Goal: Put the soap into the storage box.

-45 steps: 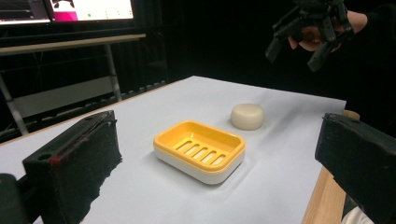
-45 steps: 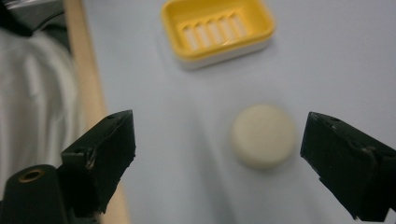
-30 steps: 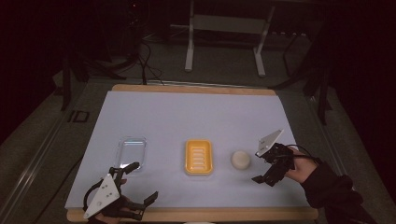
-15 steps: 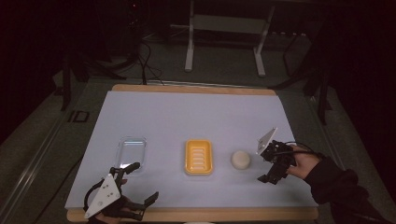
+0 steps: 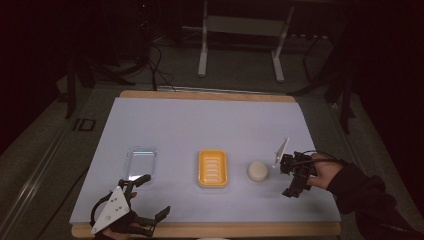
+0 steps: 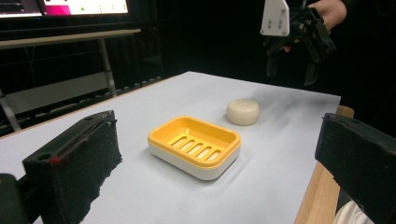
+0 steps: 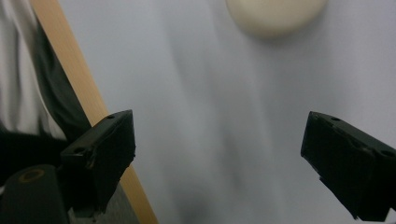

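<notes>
Round cream soap lying on a pale sheet, right of centre in the high view, with the right gripper just to its right.

The right gripper, jaws wide and empty, tilts downward, gripped by a dark-sleeved hand. A glossy yellow ribbed soap dish sits centre; a clear plastic lid lies left. The left gripper, lower left, is spread wide, holding nothing.

Yellow soap dish between parted tongs
</notes>
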The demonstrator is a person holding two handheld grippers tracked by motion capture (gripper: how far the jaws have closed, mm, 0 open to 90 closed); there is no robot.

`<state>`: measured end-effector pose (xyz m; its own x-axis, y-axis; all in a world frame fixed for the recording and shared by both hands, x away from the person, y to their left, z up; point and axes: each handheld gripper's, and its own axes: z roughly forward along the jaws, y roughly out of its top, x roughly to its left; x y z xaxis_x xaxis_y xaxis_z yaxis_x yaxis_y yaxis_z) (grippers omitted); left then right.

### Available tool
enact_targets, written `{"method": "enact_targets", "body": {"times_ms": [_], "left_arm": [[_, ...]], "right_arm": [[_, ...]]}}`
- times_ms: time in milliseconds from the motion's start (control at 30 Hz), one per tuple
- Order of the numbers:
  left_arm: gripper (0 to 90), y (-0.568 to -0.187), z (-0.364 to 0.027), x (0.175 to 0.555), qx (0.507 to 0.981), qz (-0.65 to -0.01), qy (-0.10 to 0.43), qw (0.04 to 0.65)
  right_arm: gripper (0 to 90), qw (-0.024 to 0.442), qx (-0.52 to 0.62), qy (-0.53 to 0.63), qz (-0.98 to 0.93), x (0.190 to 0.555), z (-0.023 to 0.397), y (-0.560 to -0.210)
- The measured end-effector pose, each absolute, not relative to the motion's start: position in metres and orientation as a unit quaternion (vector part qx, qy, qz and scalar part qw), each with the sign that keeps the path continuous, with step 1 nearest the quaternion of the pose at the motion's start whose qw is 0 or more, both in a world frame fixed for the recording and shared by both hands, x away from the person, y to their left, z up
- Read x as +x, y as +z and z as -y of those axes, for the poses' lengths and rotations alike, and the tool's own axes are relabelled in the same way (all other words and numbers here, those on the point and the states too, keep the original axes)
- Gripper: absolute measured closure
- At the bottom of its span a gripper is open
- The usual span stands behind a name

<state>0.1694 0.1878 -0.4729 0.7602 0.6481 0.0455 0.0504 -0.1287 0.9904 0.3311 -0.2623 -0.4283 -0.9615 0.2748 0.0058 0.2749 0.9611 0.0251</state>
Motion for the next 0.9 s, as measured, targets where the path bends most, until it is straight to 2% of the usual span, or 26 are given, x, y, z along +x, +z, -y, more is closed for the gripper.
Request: {"method": "enact_targets", "body": {"times_ms": [400, 733, 900], "left_arm": [[0.1, -0.473, -0.188, 0.17, 0.713, -0.244, 0.243, 0.611], [0.1, -0.473, -0.187, 0.17, 0.713, -0.244, 0.238, 0.612], [0.1, -0.473, -0.187, 0.17, 0.714, -0.244, 0.238, 0.612]], "right_arm": [[9.9, 0.026, -0.155, 0.041, 0.987, 0.346, 0.268, -0.437], [9.9, 0.012, -0.129, -0.016, 0.991, 0.353, 0.265, -0.442], [9.9, 0.019, -0.121, -0.029, 0.992, 0.357, 0.258, -0.446]]}}
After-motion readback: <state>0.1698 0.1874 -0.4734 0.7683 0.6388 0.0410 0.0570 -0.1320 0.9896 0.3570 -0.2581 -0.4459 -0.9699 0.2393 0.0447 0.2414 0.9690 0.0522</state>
